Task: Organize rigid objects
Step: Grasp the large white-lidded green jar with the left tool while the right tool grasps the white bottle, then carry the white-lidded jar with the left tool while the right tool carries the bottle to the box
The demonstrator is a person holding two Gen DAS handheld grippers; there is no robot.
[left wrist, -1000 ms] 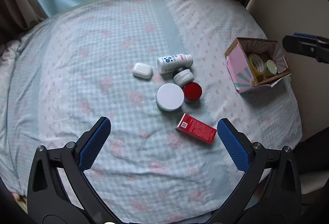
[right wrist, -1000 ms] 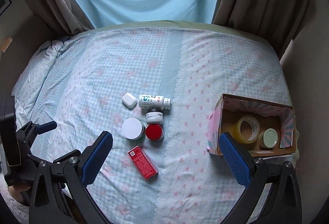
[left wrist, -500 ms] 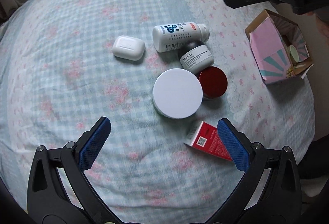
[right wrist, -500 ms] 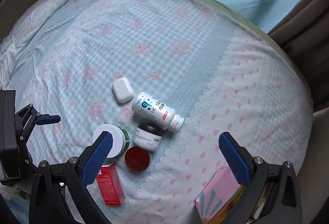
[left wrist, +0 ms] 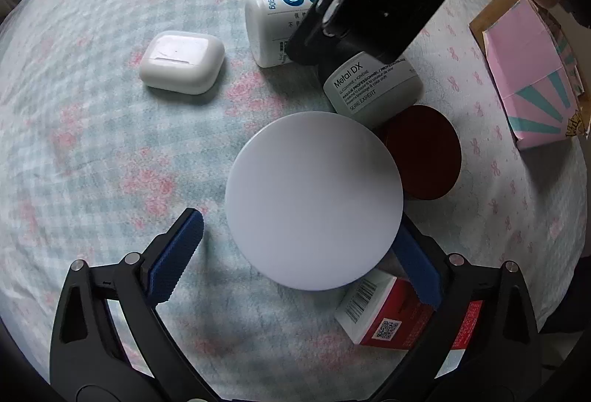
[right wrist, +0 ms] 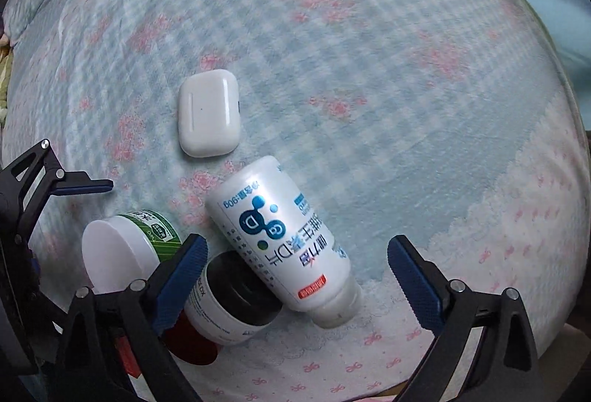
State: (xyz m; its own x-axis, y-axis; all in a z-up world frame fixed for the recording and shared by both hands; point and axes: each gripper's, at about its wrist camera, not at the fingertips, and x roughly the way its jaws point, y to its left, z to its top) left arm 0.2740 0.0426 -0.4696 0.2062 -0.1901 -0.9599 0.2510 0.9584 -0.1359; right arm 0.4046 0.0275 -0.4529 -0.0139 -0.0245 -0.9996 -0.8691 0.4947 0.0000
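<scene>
On the checked bedspread [left wrist: 92, 151], left to right: one white earbud case [left wrist: 181, 63], one white bottle [right wrist: 280, 239], three jars, one red carton [left wrist: 384, 313], one pink box [left wrist: 532, 77]. Left gripper [left wrist: 295, 258] closing, still wide, around white-lidded jar [left wrist: 314, 195], pads apart from it. Right gripper [right wrist: 295, 276] closing, wide, straddling the lying bottle.

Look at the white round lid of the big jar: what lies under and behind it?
Behind the white lid stand a grey jar and a red lid, partly covered. Its green-labelled jar body sits beneath. A red box pokes out.

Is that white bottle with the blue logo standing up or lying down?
Lying down. The bottle rests on its side on the bedspread, its cap end toward the camera.
</scene>
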